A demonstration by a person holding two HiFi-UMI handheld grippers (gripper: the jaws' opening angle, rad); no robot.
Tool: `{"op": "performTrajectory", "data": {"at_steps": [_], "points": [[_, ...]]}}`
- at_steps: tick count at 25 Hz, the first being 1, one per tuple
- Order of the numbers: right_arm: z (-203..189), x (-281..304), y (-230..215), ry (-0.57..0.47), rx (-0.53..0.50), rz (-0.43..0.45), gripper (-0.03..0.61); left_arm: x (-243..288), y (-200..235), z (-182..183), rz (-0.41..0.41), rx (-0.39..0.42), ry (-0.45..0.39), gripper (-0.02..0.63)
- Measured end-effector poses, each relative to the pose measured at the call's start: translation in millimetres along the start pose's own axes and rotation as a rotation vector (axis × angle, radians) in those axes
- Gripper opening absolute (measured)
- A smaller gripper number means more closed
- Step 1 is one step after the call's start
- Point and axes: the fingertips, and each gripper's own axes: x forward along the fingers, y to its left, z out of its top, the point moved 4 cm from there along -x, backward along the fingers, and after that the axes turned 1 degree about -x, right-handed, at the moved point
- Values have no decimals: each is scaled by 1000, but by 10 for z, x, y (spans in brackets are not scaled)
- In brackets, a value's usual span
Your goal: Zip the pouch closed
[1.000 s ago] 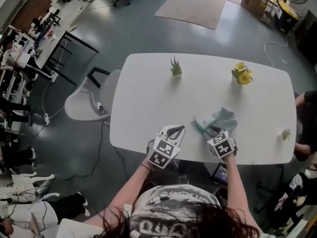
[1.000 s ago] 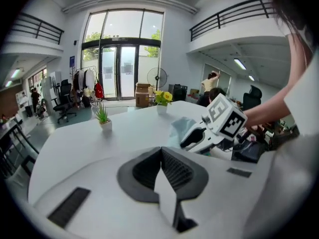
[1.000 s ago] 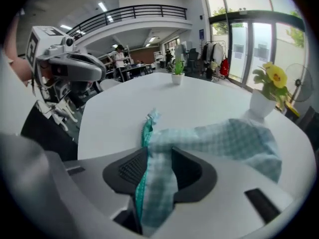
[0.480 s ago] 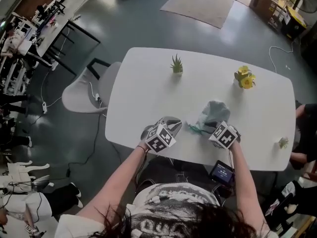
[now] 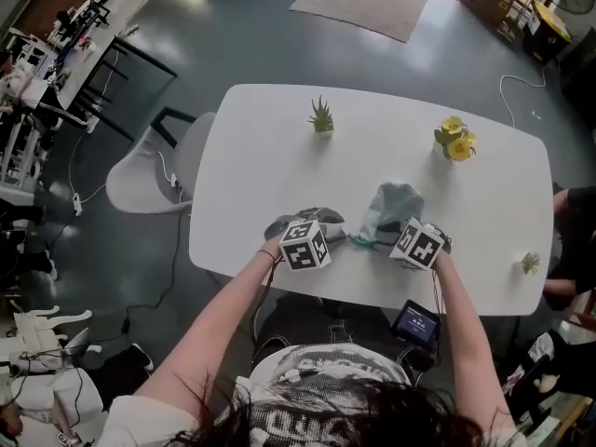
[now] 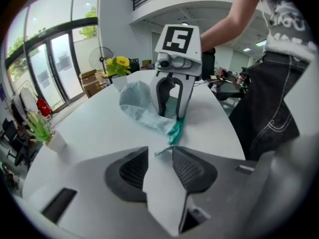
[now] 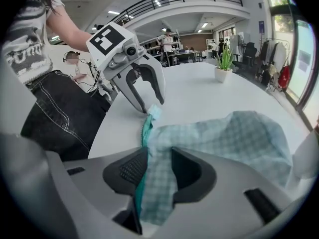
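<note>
Right gripper [image 7: 159,156] clamped on pouch [image 7: 229,133] fabric beside teal zipper [image 7: 145,128]; left gripper [image 6: 159,148] jaws slightly apart, zipper pull [image 6: 162,151] between tips, ungripped; white table [image 5: 270,156]

Pale teal checked pouch [image 7: 219,133], darker teal zip [image 7: 145,126], white table [image 5: 279,156].

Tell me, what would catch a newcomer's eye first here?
A pale green checked fabric pouch lies near the person's edge of the white table, and the right gripper grips its cloth. Facing it, the left gripper, fingers apart, points at the teal zipper end. Farther back stand a small spiky green plant and a pot of yellow flowers.
</note>
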Motion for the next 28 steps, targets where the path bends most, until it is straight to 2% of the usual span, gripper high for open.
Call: {"op": "performTrajectory", "data": {"at_steps": [1,4,8,11,15,17,22,28], "points": [[-1,1,2,6,-7,3,149,29,-14,1,-23,24,15,155],[6,5,16,15,-27,8,149,99,-21,-14,-33,57,38,78],[23,-11,11,-11,12,-25,149,107,21,-23,-6,16,25,55],[50,-94,13,-76,113,-105,161,89,-2,-49,12,-15,15,29],[175,-284,91,-242,290,-246,160,57,-39,-84,23,-57,-7,25],[228,-321,200,-280,336,-304,142,33,-60,-82,32,-82,-26,23],[306,-208,607,-277,408,-339,109,-44,-189,-51,8,-135,-74,20],[250,34,805,-227,592,-366,109,-142,-354,-34,-34,-169,-120,17]]}}
